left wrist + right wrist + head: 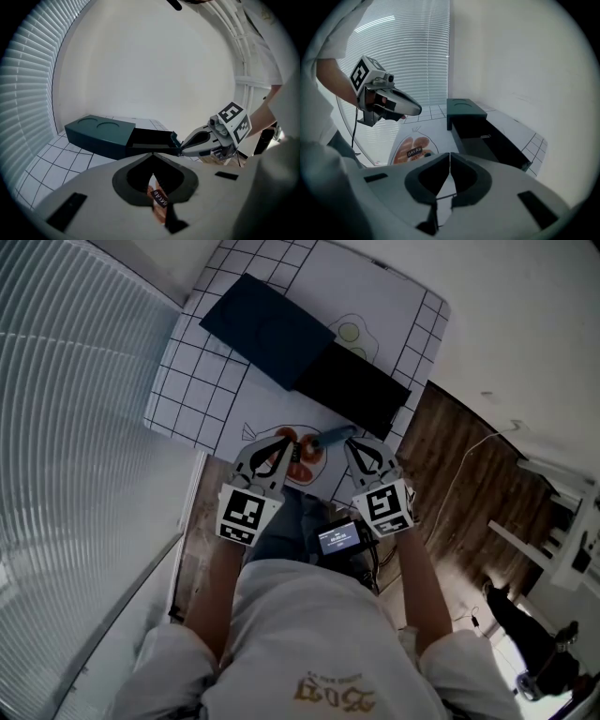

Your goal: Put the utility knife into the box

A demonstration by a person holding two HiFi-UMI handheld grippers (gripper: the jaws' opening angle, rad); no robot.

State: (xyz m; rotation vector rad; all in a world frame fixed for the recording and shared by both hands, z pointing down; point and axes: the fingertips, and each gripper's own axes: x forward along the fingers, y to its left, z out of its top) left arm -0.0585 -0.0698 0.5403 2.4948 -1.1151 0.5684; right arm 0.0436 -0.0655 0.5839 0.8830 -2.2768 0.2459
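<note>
**Utility knife (333,437) on the mat, outside the box**

Lies blue-grey on the white grid mat (202,381), at the far edge of the printed bread picture (305,463), between the 2 gripper tips. Sits just on the near side of the open black box (352,390). Dark teal lid (267,329) beside the box on its far-left side, touching it, with 2 round recesses on top.

Left gripper (289,439): jaws together, nothing clamped, bread print showing beneath them.

Right gripper (352,444): jaws together, nothing between them in its own view. Tip just beside the knife's right end; cannot tell whether touching.
</note>
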